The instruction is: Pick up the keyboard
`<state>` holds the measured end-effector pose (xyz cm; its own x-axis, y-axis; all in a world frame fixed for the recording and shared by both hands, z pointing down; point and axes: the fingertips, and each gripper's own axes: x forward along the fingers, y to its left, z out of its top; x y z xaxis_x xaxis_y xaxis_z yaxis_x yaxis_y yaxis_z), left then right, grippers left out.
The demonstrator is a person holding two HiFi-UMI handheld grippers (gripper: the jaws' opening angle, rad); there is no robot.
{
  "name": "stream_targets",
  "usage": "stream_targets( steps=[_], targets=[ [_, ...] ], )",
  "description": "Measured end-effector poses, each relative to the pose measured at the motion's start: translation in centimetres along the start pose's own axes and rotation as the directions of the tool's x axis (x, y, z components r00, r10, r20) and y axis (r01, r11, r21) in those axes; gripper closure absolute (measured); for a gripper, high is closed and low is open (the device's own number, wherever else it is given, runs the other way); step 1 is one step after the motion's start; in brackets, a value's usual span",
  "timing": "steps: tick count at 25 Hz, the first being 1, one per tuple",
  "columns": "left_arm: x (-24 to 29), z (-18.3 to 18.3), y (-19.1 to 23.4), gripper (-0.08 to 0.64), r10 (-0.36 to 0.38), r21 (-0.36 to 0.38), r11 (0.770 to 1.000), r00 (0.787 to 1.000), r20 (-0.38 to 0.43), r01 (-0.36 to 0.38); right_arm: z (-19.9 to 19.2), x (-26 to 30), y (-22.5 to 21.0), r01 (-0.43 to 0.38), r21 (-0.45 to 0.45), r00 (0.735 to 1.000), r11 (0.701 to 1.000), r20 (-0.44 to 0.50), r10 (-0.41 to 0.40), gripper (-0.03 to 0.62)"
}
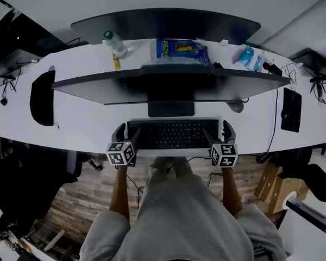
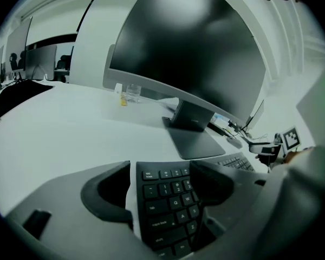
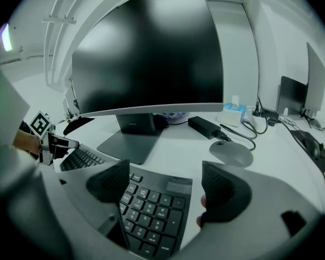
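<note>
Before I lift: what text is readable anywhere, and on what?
"caps lock": key on the keyboard.
"Q": keyboard key.
"A": keyboard key.
Blue packet: print too blurred to read.
Monitor stand logo: too small to read.

The keyboard (image 1: 171, 135) is showing black against a white desk (image 1: 87, 125); black-and-white square markers are patterning the cubes on the left gripper (image 1: 125, 130) and right gripper (image 1: 219, 130).

An office: long white desk (image 1: 87, 118) with a wide monitor (image 1: 168, 83) and keyboard (image 1: 171, 136).
</note>
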<state>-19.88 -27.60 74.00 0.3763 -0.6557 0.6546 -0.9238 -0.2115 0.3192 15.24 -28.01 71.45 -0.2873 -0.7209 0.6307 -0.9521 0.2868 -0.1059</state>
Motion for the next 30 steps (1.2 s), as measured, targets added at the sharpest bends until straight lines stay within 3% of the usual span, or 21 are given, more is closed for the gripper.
stream_targets(
  steps=[17, 30],
  targets=[
    [2.6, -0.4, -0.1, 0.228, -0.036, -0.068, 0.997, 0.999, -0.019, 0.035, -1.3, 0.4, -1.4, 0.007, 0.042, 1.000, 0.999, -0.022, -0.006, 0.187],
    [2.9, -0.5, -0.2, 0.224, -0.017, -0.059, 0.998, 1.000, -0.021, 0.016, -2.7, 2.6, -1.0, -0.037, 0.121, 0.998, 0.992, -0.048, 0.043, 0.188]
  ],
)
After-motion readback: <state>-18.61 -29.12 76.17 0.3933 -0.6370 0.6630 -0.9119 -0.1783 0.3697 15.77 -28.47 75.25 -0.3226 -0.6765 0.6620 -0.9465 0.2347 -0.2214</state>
